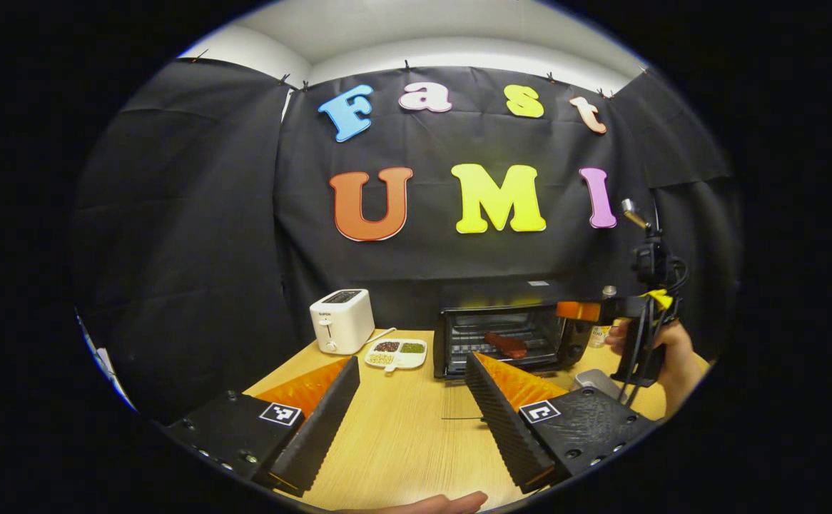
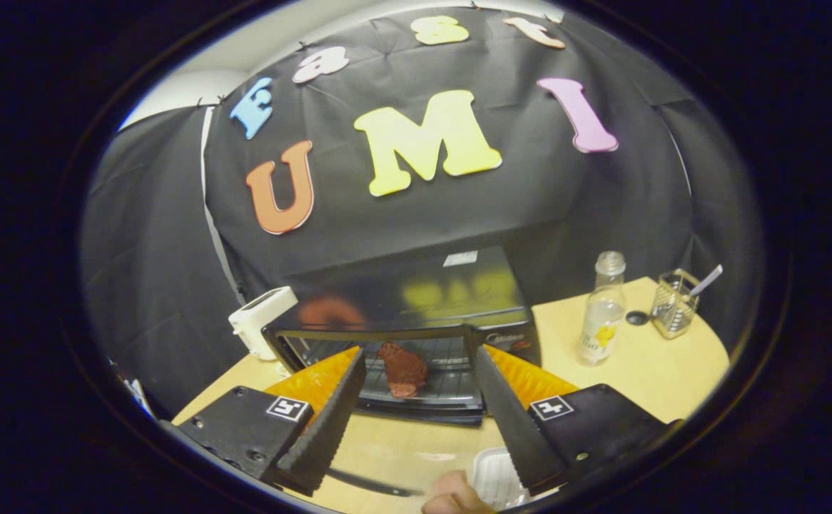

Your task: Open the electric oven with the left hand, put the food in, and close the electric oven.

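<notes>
Black electric oven (image 2: pixel 402 335) sits at the back of the pale wooden counter (image 1: pixel 402 428), door dropped open toward the front. The food, a reddish-brown lump of meat-like stuff (image 2: pixel 403 369), lies on the wire rack inside, approx mid-rack, touching neither gripper. So the food is in; closing the door is what's left, by my reading.

Left gripper (image 1: pixel 412 407): jaws wide, nothing between them, held back from the oven over bare counter. Right gripper (image 2: pixel 419 414): jaws wide and empty too, just in front of the open door, food framed between the fingers but well beyond them. In the left gripper view the right gripper and the hand (image 1: pixel 662 350) holding it sit just beside the oven's right end.

Food's long axis: in the right gripper view it runs roughly front-to-back on the rack, near end toward the door. In the left gripper view it looks slanted, left end deeper. Can't tell the exact angle w/ the fisheye.

Risks:
- Near end of the food may sit close to the door line; the door could clip it or nudge it on closing.
- Door lies low and flat; a wide jaw coming under its edge could slip off or drag the oven back.
- White plastic tray (image 2: pixel 494 478) on the counter under the right gripper could get knocked.
- Clear bottle w/ yellow label (image 2: pixel 601 321) stands near the oven's right side; a sweep there could tip it.
</notes>
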{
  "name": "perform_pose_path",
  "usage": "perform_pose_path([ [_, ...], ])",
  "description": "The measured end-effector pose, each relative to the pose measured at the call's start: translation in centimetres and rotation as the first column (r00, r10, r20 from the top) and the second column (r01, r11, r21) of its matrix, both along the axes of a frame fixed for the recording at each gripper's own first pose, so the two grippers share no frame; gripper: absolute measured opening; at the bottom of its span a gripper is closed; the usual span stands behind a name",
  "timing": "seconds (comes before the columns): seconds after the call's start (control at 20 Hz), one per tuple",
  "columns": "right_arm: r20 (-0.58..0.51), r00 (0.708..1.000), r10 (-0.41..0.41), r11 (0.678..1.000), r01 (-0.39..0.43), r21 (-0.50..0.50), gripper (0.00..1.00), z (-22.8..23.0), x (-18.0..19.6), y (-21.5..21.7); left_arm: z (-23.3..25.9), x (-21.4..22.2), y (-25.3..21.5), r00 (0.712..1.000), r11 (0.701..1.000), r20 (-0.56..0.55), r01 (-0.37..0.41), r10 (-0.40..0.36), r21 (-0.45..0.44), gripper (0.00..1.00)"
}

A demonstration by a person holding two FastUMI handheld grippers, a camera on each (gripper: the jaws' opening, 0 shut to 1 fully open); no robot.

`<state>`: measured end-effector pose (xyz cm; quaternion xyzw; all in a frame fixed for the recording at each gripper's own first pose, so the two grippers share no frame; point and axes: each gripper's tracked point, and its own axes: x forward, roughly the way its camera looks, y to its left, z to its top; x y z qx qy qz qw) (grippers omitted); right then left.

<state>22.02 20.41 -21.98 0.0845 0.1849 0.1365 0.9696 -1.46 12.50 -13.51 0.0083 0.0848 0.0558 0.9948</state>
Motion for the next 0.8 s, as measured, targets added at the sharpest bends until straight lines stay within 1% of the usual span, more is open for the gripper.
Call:
perform_pose_path([
  [0.1,0.062,0.998,-0.024,0.999,0.027,-0.041,0.99,2.4,-0.8,-1.8,-1.0,0.7,-1.0,1.0,1.0,-0.016,0.017,-0.017,-0.005,0.95],
  [0.2,0.132,0.99,-0.044,0.997,0.051,-0.057,0.99,4.9,-1.6,-3.2,-2.3,1.4,-2.3,0.998,0.999,-0.044,0.037,-0.039,-0.038,0.95],
  [0.25,0.162,0.986,-0.047,0.996,0.058,-0.063,0.96,6.1,-2.2,-3.8,-2.7,1.9,-2.8,0.998,0.998,-0.05,0.044,-0.046,-0.04,0.95],
  [0.3,0.191,0.98,-0.052,0.995,0.067,-0.069,0.99,7.3,-2.8,-4.5,-2.9,2.4,-3.4,0.997,0.998,-0.053,0.051,-0.053,-0.033,0.95],
  [0.4,0.254,0.965,-0.061,0.992,0.086,-0.089,0.99,9.8,-4.1,-5.9,-4.3,3.3,-4.7,0.994,0.997,-0.076,0.073,-0.076,-0.031,0.95],
  [0.5,0.315,0.947,-0.071,0.99,0.106,-0.096,0.96,12.5,-5.5,-7.2,-6.2,4.1,-6.6,0.987,0.992,-0.117,0.106,-0.113,-0.066,0.95],
  [0.6,0.375,0.922,-0.101,0.98,0.156,-0.12,0.96,14.2,-6.2,-8.9,-8.5,4.5,-8.7,0.973,0.986,-0.176,0.136,-0.151,-0.095,0.95],
  [0.65,0.397,0.91,-0.116,0.974,0.183,-0.133,0.98,15.1,-6.8,-9.8,-9.6,4.7,-9.8,0.964,0.984,-0.205,0.15,-0.168,-0.098,0.95],
  [0.7,0.413,0.901,-0.131,0.969,0.205,-0.139,0.98,15.9,-7.3,-10.6,-10.7,5.0,-10.8,0.956,0.981,-0.228,0.166,-0.185,-0.103,0.96],
  [0.75,0.421,0.897,-0.137,0.968,0.212,-0.136,0.96,16.6,-7.8,-11.2,-11.9,4.8,-12.0,0.944,0.976,-0.256,0.188,-0.211,-0.111,0.96],
  [0.8,0.417,0.897,-0.144,0.969,0.214,-0.126,0.99,17.1,-8.2,-11.5,-13.0,4.7,-13.3,0.93,0.971,-0.282,0.209,-0.234,-0.117,0.95],
])
